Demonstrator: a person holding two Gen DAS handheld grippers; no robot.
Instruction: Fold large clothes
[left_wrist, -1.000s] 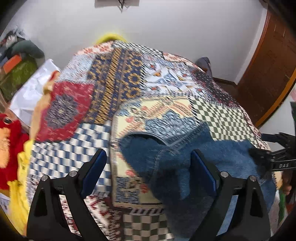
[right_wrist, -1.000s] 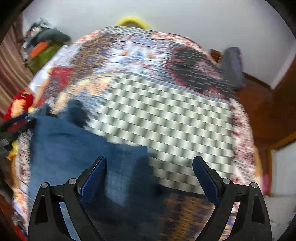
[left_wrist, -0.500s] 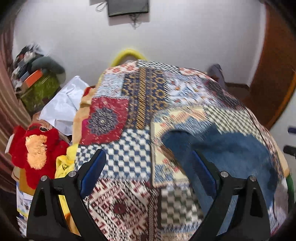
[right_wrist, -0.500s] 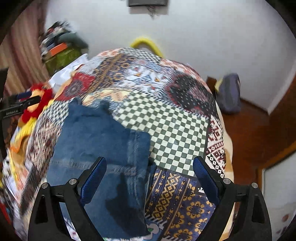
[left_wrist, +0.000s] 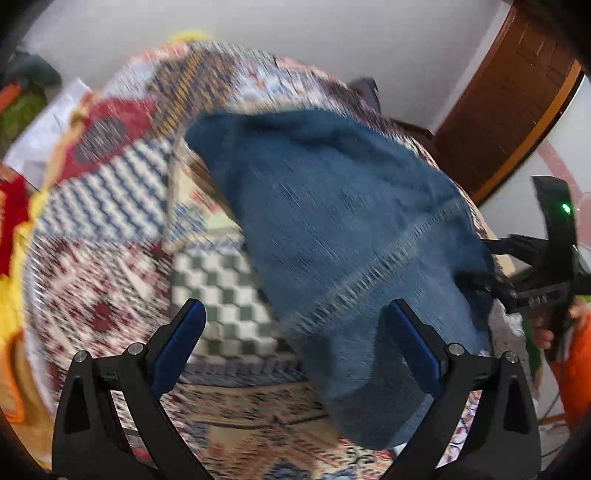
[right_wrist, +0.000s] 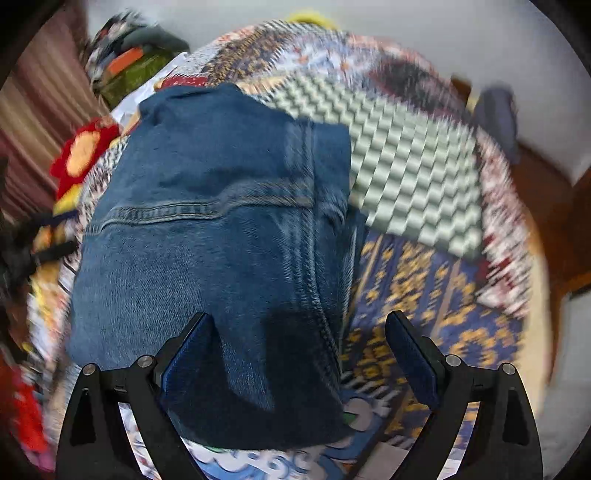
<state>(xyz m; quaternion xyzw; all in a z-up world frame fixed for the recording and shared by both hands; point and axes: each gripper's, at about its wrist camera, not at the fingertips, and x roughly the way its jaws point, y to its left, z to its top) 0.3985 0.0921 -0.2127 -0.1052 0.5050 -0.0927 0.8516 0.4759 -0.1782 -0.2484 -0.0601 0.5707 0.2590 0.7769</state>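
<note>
Blue denim jeans (left_wrist: 332, 206) lie folded on a patchwork quilt (left_wrist: 110, 280) that covers the bed. My left gripper (left_wrist: 293, 306) hangs over the near left edge of the denim. Its jaws are opening, and only quilt and the denim's edge show below the gap, with neither pad touching. My right gripper (right_wrist: 298, 318) stands wide open above the near right part of the jeans (right_wrist: 221, 240), its pads clear of the cloth. In the left wrist view the right gripper (left_wrist: 476, 260) reaches in from the right at the jeans' side edge. Both views are blurred by motion.
A red and yellow plush toy (right_wrist: 83, 151) sits at the bed's left side, beside a pile of clutter (right_wrist: 129, 62) by the wall. A wooden door (left_wrist: 517, 92) stands at the right. A dark bag (right_wrist: 495, 110) lies on the floor beyond the bed.
Both grippers have swung in over the bed and tilted down, so the jeans now fill far more of each view. The left jaws stand slightly wider.
</note>
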